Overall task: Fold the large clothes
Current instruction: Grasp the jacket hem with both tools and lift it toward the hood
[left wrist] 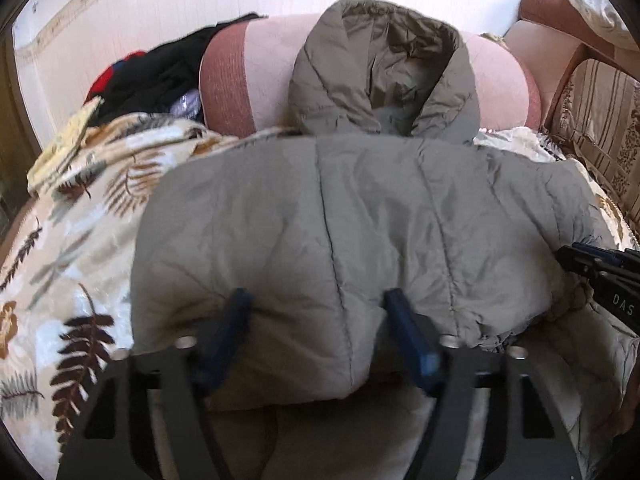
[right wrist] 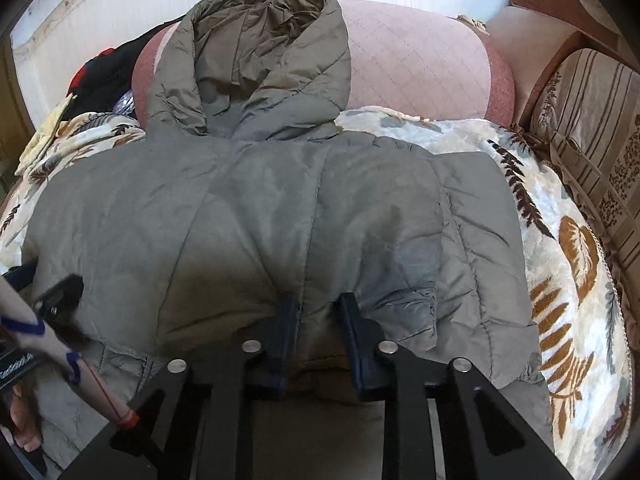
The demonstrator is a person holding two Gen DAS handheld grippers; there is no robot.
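Daylight glares off the white wall (left wrist: 160, 8) along the top of both views. Fisheye curvature darkens every corner. The left wrist view is softly blurred, especially at the bottom.

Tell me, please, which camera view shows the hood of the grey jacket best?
The right wrist view: the hood appears larger there, with its whole opening and lining visible against the pink cushion. The left wrist view also shows the hood whole, but smaller.

Black gripper frames, silver round screws, dark blue fingers (left wrist: 408, 332); white "DAS" lettering.
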